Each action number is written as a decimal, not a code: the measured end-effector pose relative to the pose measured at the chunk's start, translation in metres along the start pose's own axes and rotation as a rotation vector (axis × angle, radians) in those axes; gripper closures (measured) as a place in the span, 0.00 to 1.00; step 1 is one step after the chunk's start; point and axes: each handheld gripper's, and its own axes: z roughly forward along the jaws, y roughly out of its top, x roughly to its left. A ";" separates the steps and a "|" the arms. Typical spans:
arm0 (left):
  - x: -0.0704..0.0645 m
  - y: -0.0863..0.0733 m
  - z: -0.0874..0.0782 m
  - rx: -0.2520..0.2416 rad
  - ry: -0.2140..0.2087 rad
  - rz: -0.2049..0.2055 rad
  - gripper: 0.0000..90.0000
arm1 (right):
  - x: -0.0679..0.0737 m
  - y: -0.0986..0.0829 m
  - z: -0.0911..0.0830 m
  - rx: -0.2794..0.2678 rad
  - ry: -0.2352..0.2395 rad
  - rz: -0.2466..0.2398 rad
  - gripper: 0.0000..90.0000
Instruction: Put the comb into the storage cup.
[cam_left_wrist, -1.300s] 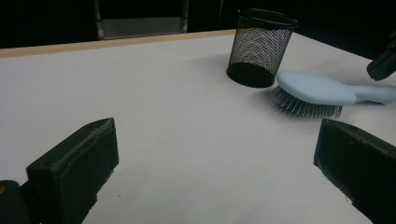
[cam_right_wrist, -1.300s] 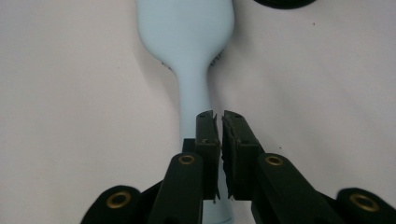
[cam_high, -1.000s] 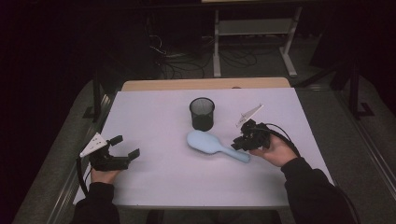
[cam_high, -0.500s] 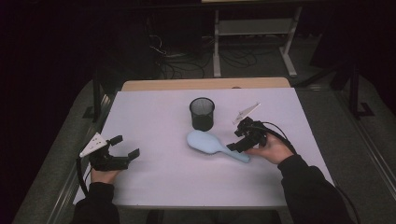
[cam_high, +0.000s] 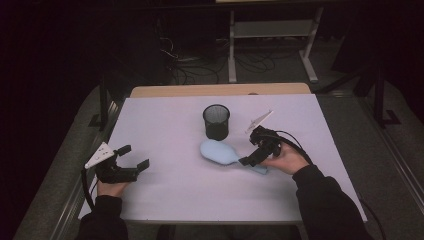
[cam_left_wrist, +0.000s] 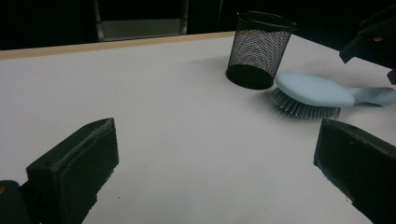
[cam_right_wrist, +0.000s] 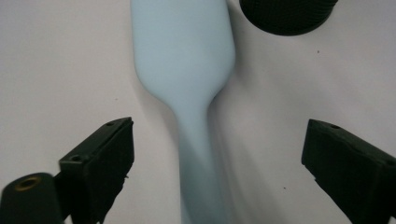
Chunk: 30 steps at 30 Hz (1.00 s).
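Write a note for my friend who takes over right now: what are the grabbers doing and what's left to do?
Right gripper: jaws open, either side of the blue hairbrush handle, not yet closed on it.
Left gripper: jaws open, holding nothing, near the table's left front edge.
Hairbrush lies bristles down beside the black mesh cup, which stands upright.
Done: right gripper lined up over the handle.
Left: close on the handle and lift; probably the brush goes into the cup.

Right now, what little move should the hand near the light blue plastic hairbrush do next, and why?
Probably lower the right gripper a little and shut it on the handle of the light blue plastic hairbrush. Its black jaws stand wide open, one on each side of the handle, not touching it, and the brush lies bristles down beside the black mesh cup.
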 end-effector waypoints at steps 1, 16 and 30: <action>0.000 0.000 0.000 0.001 0.000 -0.002 0.00 | 0.000 0.000 0.002 0.002 -0.001 -0.002 0.04; 0.000 0.000 0.001 0.004 -0.007 -0.004 0.00 | 0.005 0.003 0.024 0.051 0.031 -0.043 0.00; 0.000 0.000 0.001 0.005 -0.009 -0.002 0.00 | 0.009 0.004 0.037 0.097 0.047 -0.076 0.16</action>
